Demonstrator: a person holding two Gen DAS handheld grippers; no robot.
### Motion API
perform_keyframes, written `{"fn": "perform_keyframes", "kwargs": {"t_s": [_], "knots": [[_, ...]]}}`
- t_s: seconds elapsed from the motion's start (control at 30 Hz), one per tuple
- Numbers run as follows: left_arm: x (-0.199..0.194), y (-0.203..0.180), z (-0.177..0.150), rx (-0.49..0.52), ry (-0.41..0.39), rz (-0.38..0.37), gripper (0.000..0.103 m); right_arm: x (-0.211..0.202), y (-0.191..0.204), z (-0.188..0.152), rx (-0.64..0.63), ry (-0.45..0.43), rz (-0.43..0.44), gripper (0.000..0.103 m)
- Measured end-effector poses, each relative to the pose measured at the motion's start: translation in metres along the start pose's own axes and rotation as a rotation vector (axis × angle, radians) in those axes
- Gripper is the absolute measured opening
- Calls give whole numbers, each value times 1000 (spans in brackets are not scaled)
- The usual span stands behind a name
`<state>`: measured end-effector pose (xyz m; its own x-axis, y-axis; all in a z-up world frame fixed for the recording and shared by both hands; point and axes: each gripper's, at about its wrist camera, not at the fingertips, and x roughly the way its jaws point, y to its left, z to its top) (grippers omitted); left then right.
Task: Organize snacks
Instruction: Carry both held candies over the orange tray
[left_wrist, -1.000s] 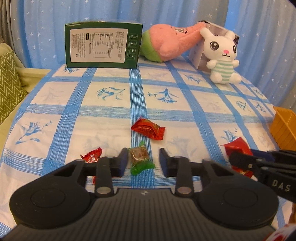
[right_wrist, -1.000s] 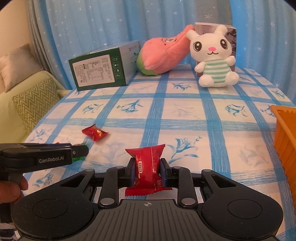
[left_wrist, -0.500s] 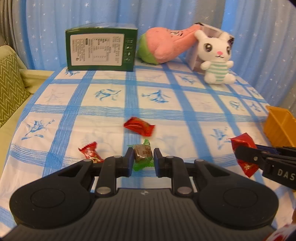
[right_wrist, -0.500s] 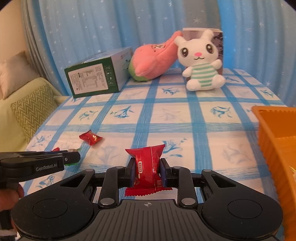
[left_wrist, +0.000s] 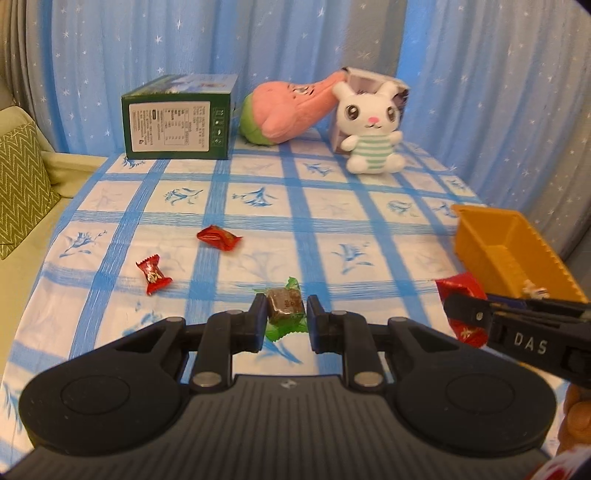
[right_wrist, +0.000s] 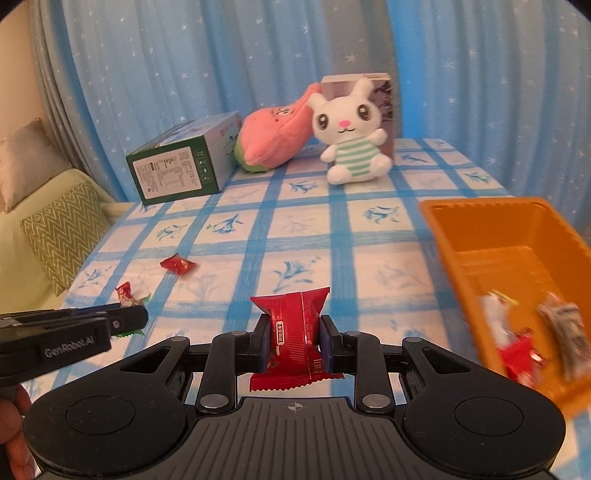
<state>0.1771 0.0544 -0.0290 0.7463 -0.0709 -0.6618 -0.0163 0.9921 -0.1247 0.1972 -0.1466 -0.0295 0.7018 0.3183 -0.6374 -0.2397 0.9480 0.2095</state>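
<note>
My left hand-held gripper (left_wrist: 286, 319) is pinching a green-wrapped candy (left_wrist: 285, 308): both pads press on the brown block at its middle, and the green wrapper ends stick out above and below the jaws. The jaws were closing within the last second and now sit tight on the candy. It hangs clear of the counter (left_wrist: 332, 210), which is covered by a white cloth with blue stripes and blue flower prints.

My right hand-held gripper (right_wrist: 293, 343) is clamped on a red snack packet (right_wrist: 293, 332). The packet stands upright between the pads, its crimped top above the fingers and its lower edge below them. From the left wrist view the same packet shows at the right edge, just beside the near corner of the orange bin (left_wrist: 476, 236).

The orange bin sits at the right side of the counter. In the right wrist view its inside holds several wrapped snacks (right_wrist: 524, 347), red, white and dark; they are blurred, so I cannot tell them apart further.

Two red candies are loose on the cloth: one flat red candy (left_wrist: 218, 238) towards the middle, one twisted red candy (left_wrist: 153, 275) nearer the left edge, apart from each other.

At the far end: a green box (left_wrist: 177, 118) on its side, a pink plush (left_wrist: 291, 110) leaning against a grey carton (right_wrist: 386, 110), and a white rabbit plush (left_wrist: 371, 129) sitting in front of that carton. Blue star-print curtains (left_wrist: 147, 44) hang behind. A green zigzag cushion (left_wrist: 18, 184) lies on a sofa to the left.
</note>
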Motion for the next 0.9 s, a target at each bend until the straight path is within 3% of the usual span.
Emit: {"fn": "perform_keyframes", "kwargs": {"t_s": [0.43,0.9], "knots": [[-70,-66,-27,28,-16,-77,20,-93,-37,-27,50,-28,-66,27],[-88,-115,-30,88,-14,-134,20,-134,-71,-32,81,-48,-117,27]]}}
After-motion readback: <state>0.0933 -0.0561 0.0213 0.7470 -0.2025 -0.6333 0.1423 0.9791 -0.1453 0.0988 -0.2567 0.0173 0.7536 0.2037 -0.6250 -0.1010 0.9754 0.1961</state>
